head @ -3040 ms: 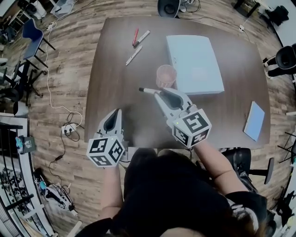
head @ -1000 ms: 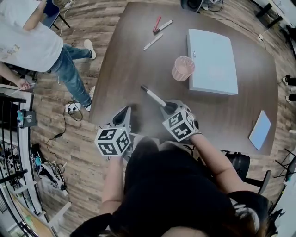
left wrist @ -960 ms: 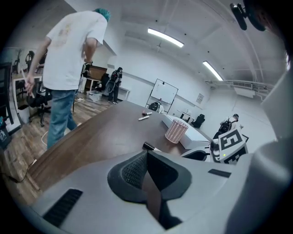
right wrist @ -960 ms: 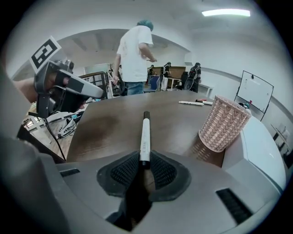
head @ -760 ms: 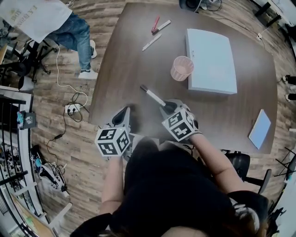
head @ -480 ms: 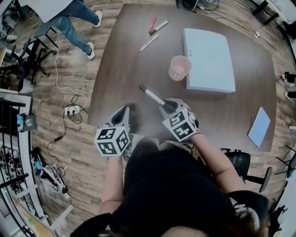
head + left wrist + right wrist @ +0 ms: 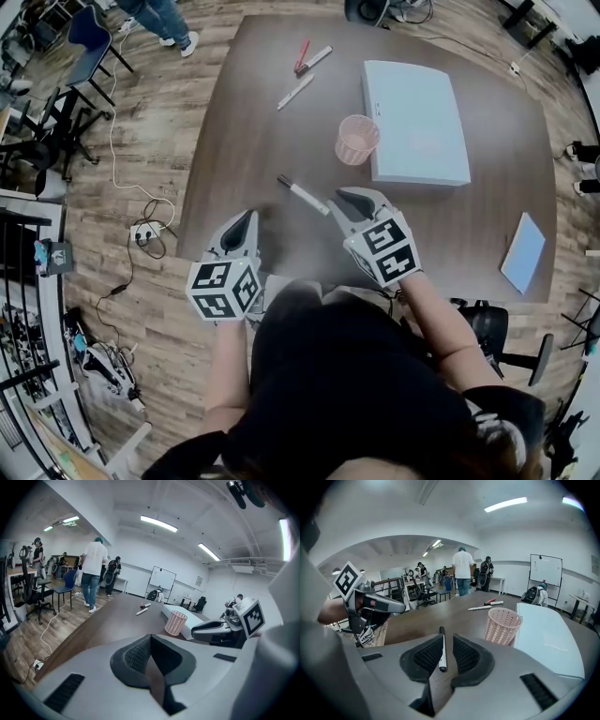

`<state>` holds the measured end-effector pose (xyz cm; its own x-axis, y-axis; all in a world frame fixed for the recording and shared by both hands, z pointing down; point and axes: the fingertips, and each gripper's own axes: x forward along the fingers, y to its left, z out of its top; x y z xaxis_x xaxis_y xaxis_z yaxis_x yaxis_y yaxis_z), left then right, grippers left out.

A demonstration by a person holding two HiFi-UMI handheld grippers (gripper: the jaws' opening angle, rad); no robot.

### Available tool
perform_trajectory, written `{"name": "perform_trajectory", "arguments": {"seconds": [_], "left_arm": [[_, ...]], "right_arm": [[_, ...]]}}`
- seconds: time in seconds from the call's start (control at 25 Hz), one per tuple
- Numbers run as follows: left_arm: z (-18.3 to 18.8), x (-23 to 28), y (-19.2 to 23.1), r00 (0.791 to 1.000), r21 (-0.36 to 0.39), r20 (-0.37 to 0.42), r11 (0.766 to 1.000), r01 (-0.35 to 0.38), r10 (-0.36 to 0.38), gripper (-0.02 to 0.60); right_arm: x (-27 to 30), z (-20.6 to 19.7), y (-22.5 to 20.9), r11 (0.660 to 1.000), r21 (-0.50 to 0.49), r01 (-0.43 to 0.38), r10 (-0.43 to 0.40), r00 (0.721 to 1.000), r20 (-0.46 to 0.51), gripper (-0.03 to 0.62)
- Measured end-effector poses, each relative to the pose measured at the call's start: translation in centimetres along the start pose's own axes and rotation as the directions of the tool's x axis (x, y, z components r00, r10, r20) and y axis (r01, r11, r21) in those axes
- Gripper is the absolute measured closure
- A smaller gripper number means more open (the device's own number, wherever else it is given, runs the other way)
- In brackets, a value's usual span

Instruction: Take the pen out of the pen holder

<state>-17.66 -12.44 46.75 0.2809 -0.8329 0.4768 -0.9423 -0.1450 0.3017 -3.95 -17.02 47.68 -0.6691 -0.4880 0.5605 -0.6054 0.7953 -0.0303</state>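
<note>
The white pen (image 7: pixel 302 196) with a black cap lies flat on the brown table (image 7: pixel 244 141), its near end just under my right gripper (image 7: pixel 342 200). In the right gripper view the pen (image 7: pixel 442 651) shows in the gap between the jaws, which are closing; the pads do not press on it. The empty pink mesh pen holder (image 7: pixel 356 139) stands upright beyond it, next to a white box. My left gripper (image 7: pixel 248 218) hovers at the table's near left edge, its jaws (image 7: pixel 149 641) shut on nothing.
A flat white box (image 7: pixel 414 122) lies right of the holder. A red pen (image 7: pixel 302 54) and two white pens (image 7: pixel 294 92) lie at the far left. A blue notebook (image 7: pixel 521 251) sits at the right edge. Chairs and a walking person (image 7: pixel 169 17) are on the floor, far left.
My right gripper has risen off the pen, which stays on the table. The left gripper has lifted a little. The person on the floor has walked away toward the far left.
</note>
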Motion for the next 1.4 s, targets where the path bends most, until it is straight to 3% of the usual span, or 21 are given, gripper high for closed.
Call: {"name": "perform_trajectory", "arguments": {"seconds": [0.56,0.8,1.12,1.4], "left_arm": [[3.2,-1.8,-1.1,0.996,0.056,0.090,0.998,-0.004,-0.001,0.566],[3.2,-2.0,-1.4,0.995,0.104,0.095,0.994,-0.021,0.011,0.566],[2.4,-1.8,-1.0,0.997,0.082,0.074,0.996,-0.021,0.015,0.566],[1.7,-1.7,-1.0,0.999,0.077,0.048,0.997,-0.021,0.017,0.566]], "right_arm": [[-3.8,4.2,-1.5,0.994,0.107,0.021,-0.037,0.987,0.153,0.559],[-4.4,4.2,-1.5,0.990,0.135,0.036,-0.058,0.984,0.166,0.574],[-4.2,3.2,-1.7,0.975,0.221,0.038,-0.073,0.986,0.153,0.576],[-3.9,2.9,-1.5,0.973,0.227,0.035,-0.070,0.987,0.144,0.577]]}}
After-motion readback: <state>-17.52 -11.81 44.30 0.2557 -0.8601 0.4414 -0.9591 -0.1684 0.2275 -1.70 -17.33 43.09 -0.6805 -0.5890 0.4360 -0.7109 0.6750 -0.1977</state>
